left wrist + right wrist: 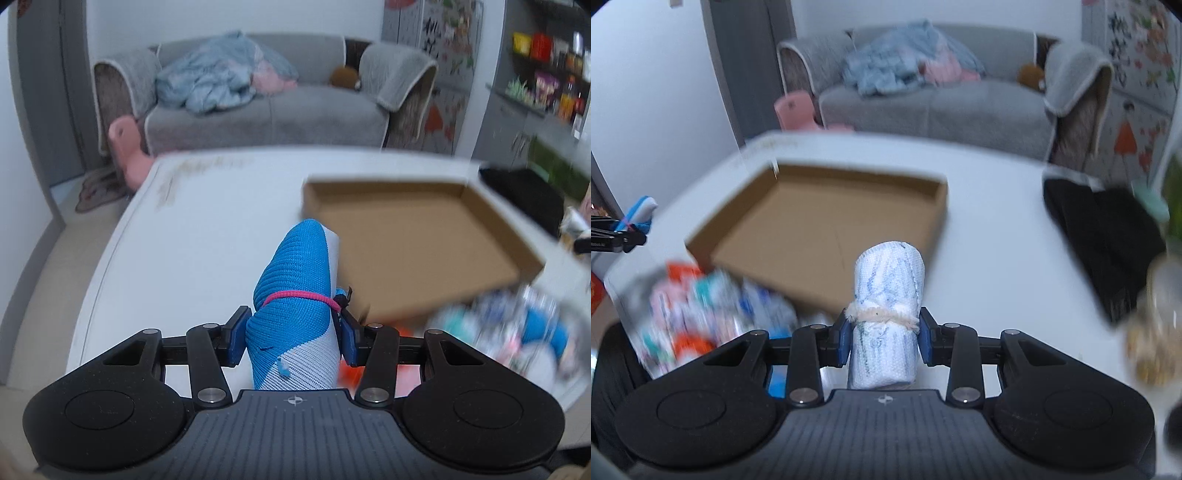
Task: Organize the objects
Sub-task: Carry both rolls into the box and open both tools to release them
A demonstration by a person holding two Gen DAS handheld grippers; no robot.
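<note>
My left gripper (293, 338) is shut on a rolled blue and white sock (295, 291) bound with a pink band, held above the white table (207, 221) just left of an open, empty cardboard box (417, 236). My right gripper (884, 339) is shut on a rolled white cloth with blue pattern (886, 295), bound with a cream band, at the near edge of the same box (827, 229). The left gripper with its sock (639, 214) shows at the far left of the right wrist view.
A blurred pile of several rolled cloths lies in front of the box (517, 332) (709, 306). A black cloth (1104, 243) lies on the table's right side. A blurred jar (1156, 332) stands at the right edge. A grey sofa (266, 99) is beyond the table.
</note>
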